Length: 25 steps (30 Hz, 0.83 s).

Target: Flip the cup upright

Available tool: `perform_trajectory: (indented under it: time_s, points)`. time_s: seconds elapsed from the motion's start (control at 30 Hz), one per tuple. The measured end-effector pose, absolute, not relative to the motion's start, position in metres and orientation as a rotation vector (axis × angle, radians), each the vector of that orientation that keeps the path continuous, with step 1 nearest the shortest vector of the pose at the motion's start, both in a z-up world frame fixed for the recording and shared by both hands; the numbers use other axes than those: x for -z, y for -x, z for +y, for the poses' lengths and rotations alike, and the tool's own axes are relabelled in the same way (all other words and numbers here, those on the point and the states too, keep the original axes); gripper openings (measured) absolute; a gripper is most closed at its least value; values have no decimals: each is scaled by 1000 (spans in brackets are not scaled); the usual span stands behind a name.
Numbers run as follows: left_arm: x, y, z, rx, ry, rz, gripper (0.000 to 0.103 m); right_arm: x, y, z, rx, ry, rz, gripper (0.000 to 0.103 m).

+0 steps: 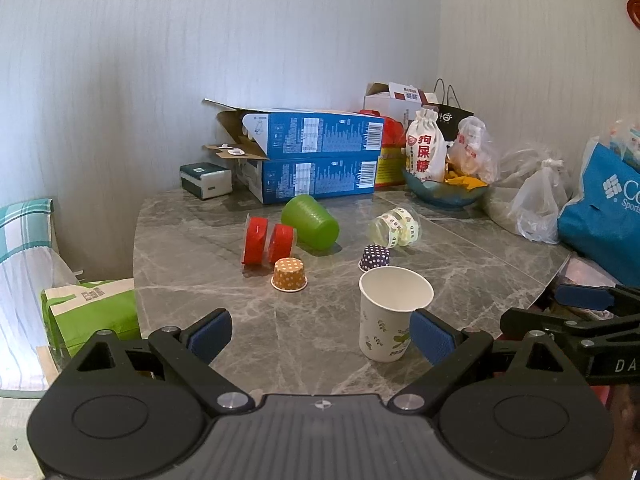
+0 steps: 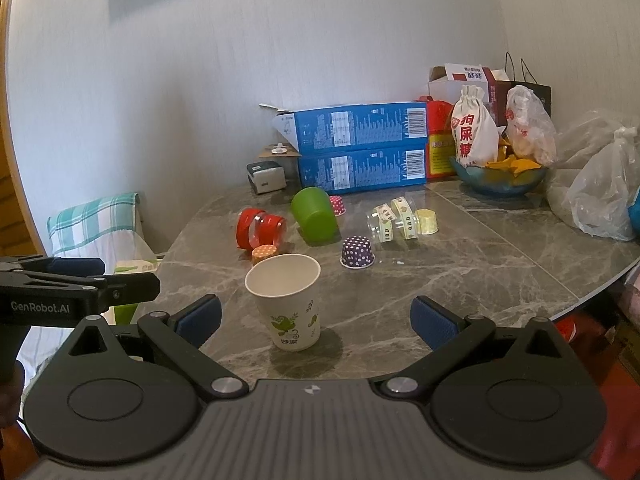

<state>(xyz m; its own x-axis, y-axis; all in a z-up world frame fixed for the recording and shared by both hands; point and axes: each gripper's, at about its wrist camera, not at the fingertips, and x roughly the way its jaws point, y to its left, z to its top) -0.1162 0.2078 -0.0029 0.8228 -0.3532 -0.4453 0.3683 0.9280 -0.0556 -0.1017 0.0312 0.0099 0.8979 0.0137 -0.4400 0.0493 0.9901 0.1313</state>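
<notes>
**Two open grippers, one paper cup already on its base**

Both grippers stand with jaws spread wide and hold nothing. The left gripper (image 1: 320,334) has its right pad just beside the white leaf-printed paper cup (image 1: 390,314), near the table's front edge; the right gripper (image 2: 316,320) frames the same cup (image 2: 286,300), which stands upright, mouth up, and appears empty.

The likeliest mishap is a pad brushing that light cup and tipping it over or pushing it off the marble table (image 1: 224,248).

Farther out, a green plastic cup (image 1: 310,222) and a clear banded cup (image 1: 396,227) lie on their sides, seemingly empty. Orange (image 1: 289,275) and purple (image 1: 375,257) dotted cupcake liners sit mouth down. A blue bowl (image 1: 444,194) holds snack bags.
</notes>
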Motion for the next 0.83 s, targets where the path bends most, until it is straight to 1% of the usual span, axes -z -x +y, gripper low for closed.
perform_trajectory:
  time_s: [0.83]
  points:
    - [11,105,207,324,-51,448,97,-5,94,28,10,-148,478,102]
